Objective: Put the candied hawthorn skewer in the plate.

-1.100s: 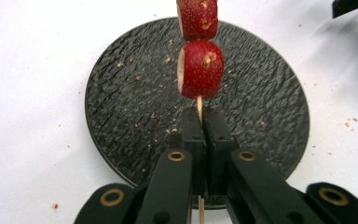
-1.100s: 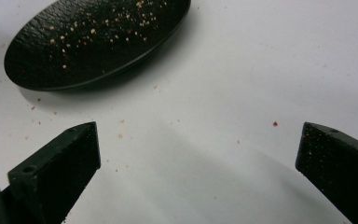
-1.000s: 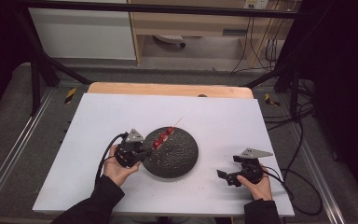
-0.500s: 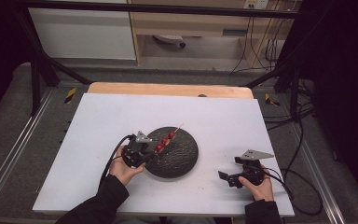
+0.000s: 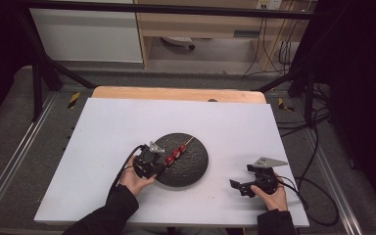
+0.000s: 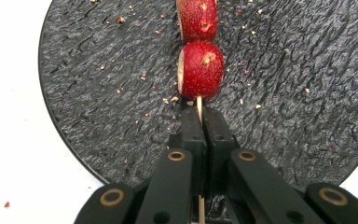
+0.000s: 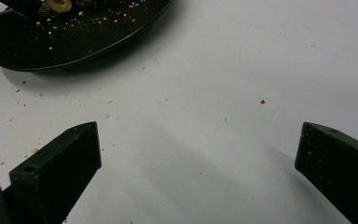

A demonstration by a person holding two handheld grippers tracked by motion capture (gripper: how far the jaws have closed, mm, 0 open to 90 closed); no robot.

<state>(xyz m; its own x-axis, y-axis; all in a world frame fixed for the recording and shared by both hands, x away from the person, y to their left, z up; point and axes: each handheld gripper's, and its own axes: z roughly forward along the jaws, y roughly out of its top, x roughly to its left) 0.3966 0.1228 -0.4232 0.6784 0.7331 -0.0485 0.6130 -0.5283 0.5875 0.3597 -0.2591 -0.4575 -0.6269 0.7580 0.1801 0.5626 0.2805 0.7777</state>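
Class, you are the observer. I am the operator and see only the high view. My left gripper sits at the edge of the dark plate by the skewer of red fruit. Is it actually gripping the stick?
Observer: Yes. In the left gripper view the left gripper has its jaws shut on the skewer, just below the nearest red fruit.
Operator: Is the plate clean?
Observer: No. Small crumbs lie scattered over the plate.
Operator: And my right gripper?
Observer: In the right gripper view the right gripper has its jaws wide apart over bare white table, with nothing between them.
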